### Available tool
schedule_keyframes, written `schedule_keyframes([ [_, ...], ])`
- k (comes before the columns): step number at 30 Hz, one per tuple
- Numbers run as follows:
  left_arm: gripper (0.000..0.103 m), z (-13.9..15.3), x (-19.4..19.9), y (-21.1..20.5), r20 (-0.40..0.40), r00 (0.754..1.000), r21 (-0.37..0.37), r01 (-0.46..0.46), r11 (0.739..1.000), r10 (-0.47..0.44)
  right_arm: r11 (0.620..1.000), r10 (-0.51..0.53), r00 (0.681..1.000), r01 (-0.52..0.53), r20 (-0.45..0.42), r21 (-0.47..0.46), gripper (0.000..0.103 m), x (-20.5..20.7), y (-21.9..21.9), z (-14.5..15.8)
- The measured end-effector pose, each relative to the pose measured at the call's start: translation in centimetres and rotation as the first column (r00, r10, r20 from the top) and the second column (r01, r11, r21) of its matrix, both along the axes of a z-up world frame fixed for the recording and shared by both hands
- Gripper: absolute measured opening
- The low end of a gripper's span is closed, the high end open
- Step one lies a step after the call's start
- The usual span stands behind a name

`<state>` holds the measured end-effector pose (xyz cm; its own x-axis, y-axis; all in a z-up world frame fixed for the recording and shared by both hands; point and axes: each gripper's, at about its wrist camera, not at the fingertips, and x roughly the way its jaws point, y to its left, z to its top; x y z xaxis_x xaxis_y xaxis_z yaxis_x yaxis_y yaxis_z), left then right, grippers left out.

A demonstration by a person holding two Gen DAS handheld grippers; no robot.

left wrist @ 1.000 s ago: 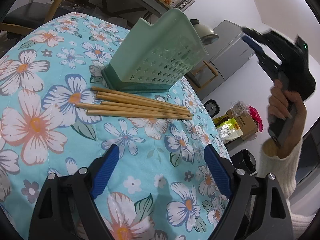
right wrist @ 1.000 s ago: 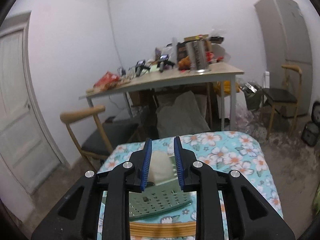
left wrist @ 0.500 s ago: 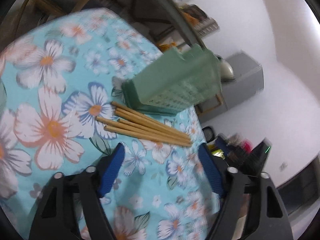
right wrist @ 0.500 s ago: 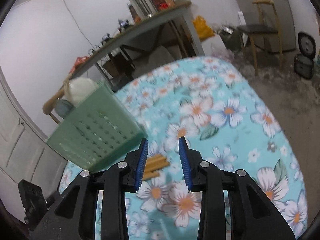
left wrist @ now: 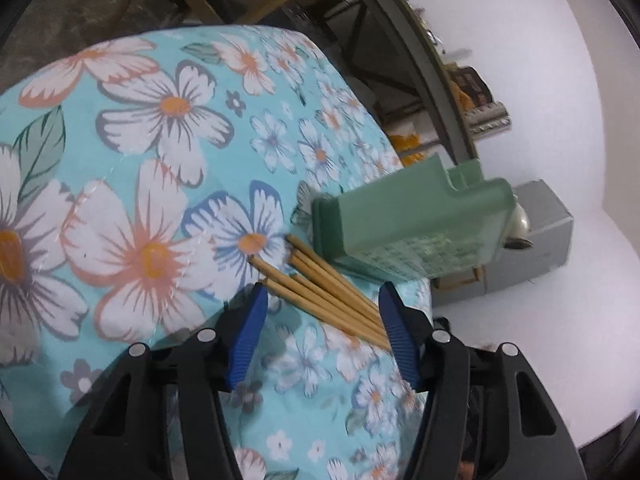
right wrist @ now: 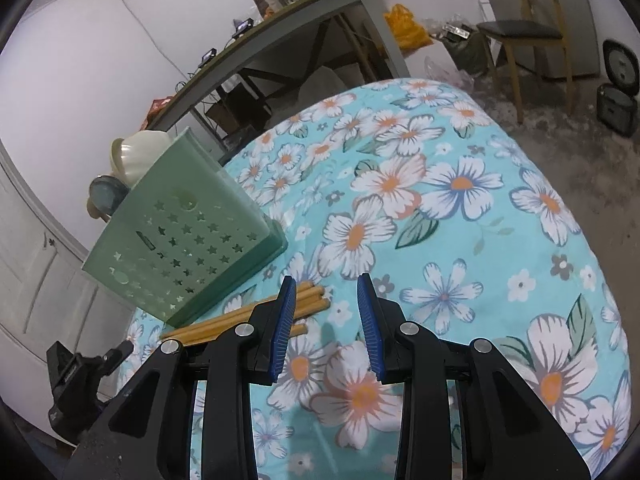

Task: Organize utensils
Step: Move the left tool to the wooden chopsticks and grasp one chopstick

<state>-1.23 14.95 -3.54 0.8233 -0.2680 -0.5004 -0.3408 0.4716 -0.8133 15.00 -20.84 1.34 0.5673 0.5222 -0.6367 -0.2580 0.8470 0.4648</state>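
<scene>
Several wooden chopsticks (left wrist: pixel 324 288) lie side by side on the floral tablecloth (left wrist: pixel 152 184), right in front of a green perforated utensil holder (left wrist: pixel 408 224). My left gripper (left wrist: pixel 322 300) is open and low over the chopsticks, which lie between its blue pads. In the right wrist view the chopsticks (right wrist: pixel 248 316) lie at the foot of the holder (right wrist: pixel 184 232). My right gripper (right wrist: pixel 326 292) is open and empty, just right of the chopsticks' ends. The left gripper (right wrist: pixel 84 364) shows at the lower left.
A pale bowl or ladle (right wrist: pixel 136 156) sticks out of the holder's top. Beyond the table stand a cluttered desk (right wrist: pixel 304 12), a wooden chair (right wrist: pixel 532 36), a grey cabinet (left wrist: pixel 532 240) and a white door (right wrist: pixel 36 272).
Both grippers have come down close to the table. The left one has closed in over the chopsticks. The right one has swung down from facing the room and opened wider.
</scene>
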Motion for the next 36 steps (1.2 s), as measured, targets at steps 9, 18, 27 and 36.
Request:
schedule_keyframes([
  [9, 0.031, -0.3, 1.4, -0.4, -0.004, 0.995, 0.083, -0.099, 0.992, 0.1, 1.0, 0.012, 1.0, -0.012, -0.003, 0.002, 0.032, -0.6, -0.4, 0.0],
  [18, 0.012, -1.6, 1.1, 1.2, 0.005, 0.991, -0.021, -0.132, 0.991, 0.132, 1.0, -0.004, 1.0, 0.004, -0.031, 0.012, 0.032, 0.0, -1.4, -0.5],
  [27, 0.011, -1.4, -1.5, 4.1, 0.008, 0.986, -0.058, -0.165, 0.985, 0.165, 1.0, -0.003, 0.999, 0.004, -0.041, 0.017, 0.032, 0.0, -1.6, -0.7],
  [36, 0.01, -0.2, -4.9, 8.7, 0.018, 0.959, 0.007, -0.282, 0.96, 0.281, 1.0, 0.019, 0.999, -0.019, -0.043, 0.006, 0.032, -0.2, -0.4, -0.8],
])
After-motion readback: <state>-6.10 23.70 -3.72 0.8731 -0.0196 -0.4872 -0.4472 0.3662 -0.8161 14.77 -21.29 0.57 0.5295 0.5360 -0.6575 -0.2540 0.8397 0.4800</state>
